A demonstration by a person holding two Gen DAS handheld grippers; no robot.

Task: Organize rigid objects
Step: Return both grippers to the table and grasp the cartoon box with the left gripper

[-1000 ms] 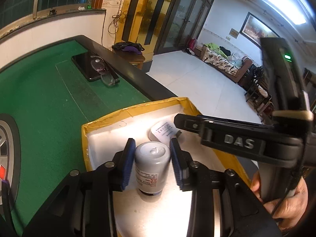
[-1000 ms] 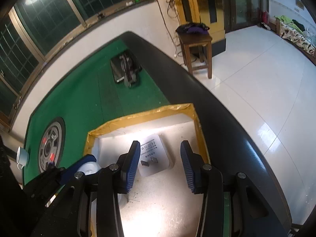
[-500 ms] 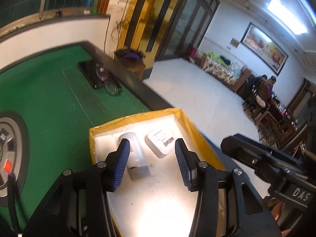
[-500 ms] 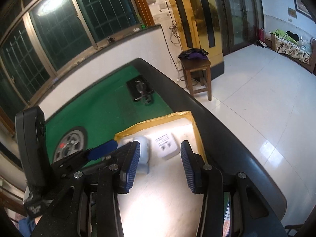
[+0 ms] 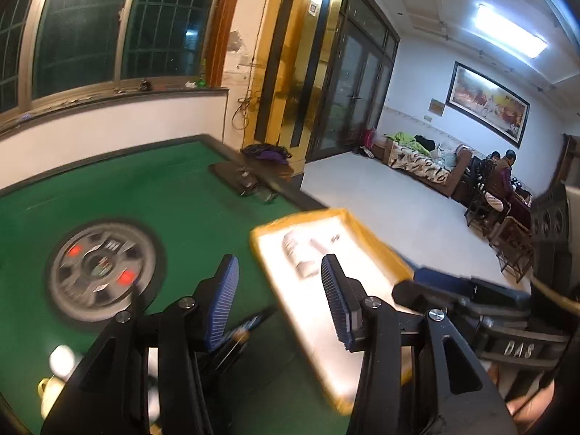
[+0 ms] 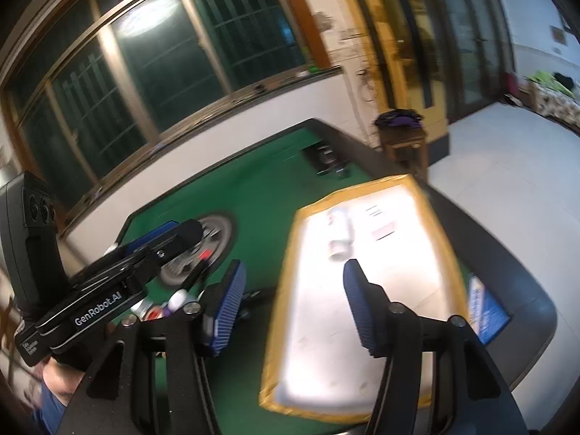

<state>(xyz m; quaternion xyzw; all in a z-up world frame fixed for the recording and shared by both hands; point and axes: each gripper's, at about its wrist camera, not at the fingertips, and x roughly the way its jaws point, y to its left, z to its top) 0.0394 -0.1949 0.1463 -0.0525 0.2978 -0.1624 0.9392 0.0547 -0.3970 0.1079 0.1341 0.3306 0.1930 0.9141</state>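
Note:
A white bottle [image 5: 295, 250] rests in the far part of the yellow-rimmed white tray [image 5: 377, 250], with a flat white box [image 5: 326, 241] beside it; both are blurred. My left gripper [image 5: 279, 301] hovers open and empty, back from the tray's near left side. In the right wrist view the bottle [image 6: 340, 232] and box [image 6: 380, 224] lie far ahead of my right gripper [image 6: 293, 304]. Its jaws are opening with nothing between them, above the tray's [image 6: 286, 253] near end. The left gripper [image 6: 145, 253] shows at the left of this view.
The green table has a round hub [image 5: 101, 272] in its middle and a black case [image 5: 243, 181] at the far edge. Small items [image 6: 174, 301] and a pen [image 5: 246, 326] lie left of the tray, a blue packet [image 6: 485, 311] right of it. People [image 5: 500, 170] sit far off.
The left gripper let go of the white bottle, which stays in the tray. Both grippers drew back and up from the tray. The right jaws widened.

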